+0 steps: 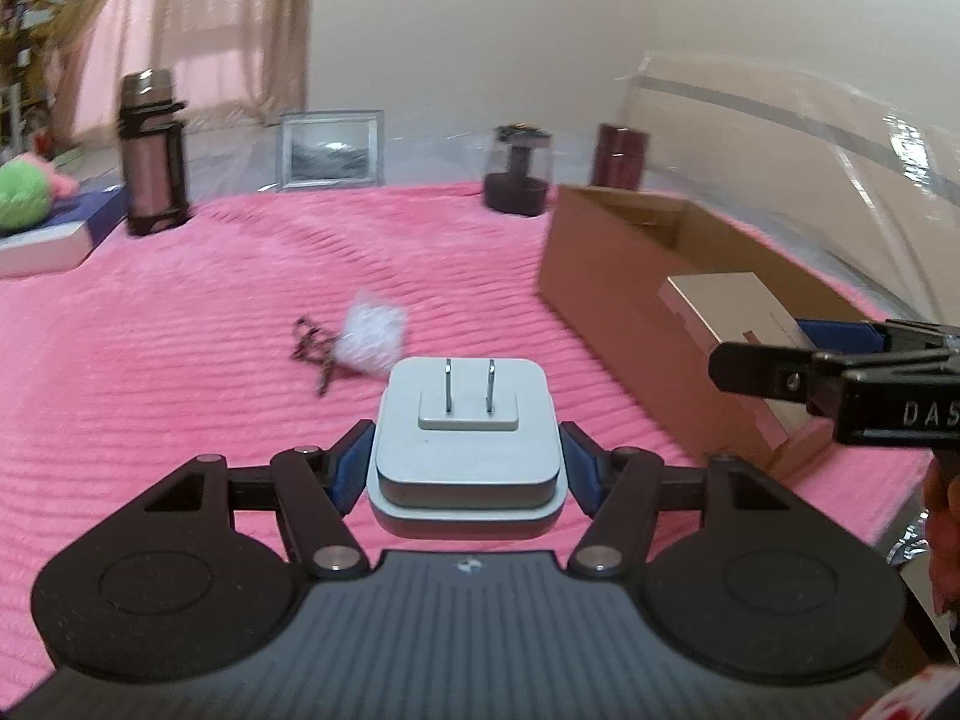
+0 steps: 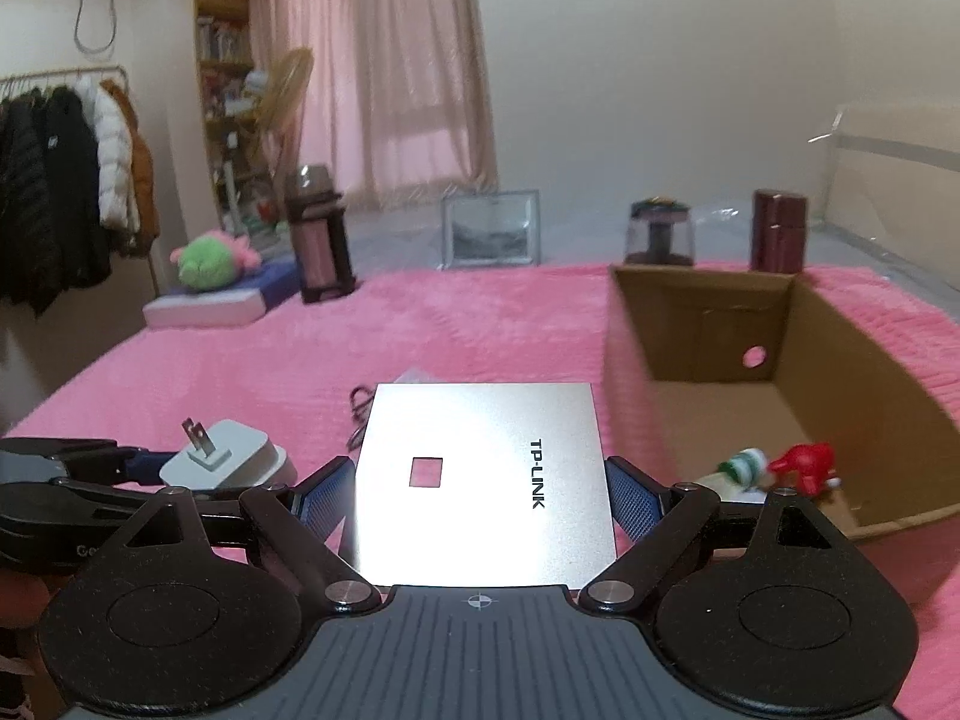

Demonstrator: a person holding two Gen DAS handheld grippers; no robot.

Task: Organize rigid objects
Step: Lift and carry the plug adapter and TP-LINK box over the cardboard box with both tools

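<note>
Open brown cardboard box (image 2: 798, 324) on pink ribbed blanket (image 1: 180, 330), silver box (image 2: 480, 474) printed "TP-LINK" pinched in right gripper (image 2: 480, 495) beside it, white two-prong plug adapter (image 1: 465, 450) clamped in left gripper (image 1: 465, 468) above blanket

Counted on the pink blanket (image 2: 480, 324): one cardboard box (image 2: 720, 312), one picture frame (image 2: 491, 229), one tall flask (image 2: 318, 240), two dark jars (image 2: 659, 234), one plush toy (image 2: 210, 261). Held: one plug adapter (image 1: 468, 420), one silver box (image 2: 480, 480).

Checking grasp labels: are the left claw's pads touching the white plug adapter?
Touching. In the left wrist view both blue pads of the left claw press against the sides of the white plug adapter, which is held off the pink blanket.
</note>
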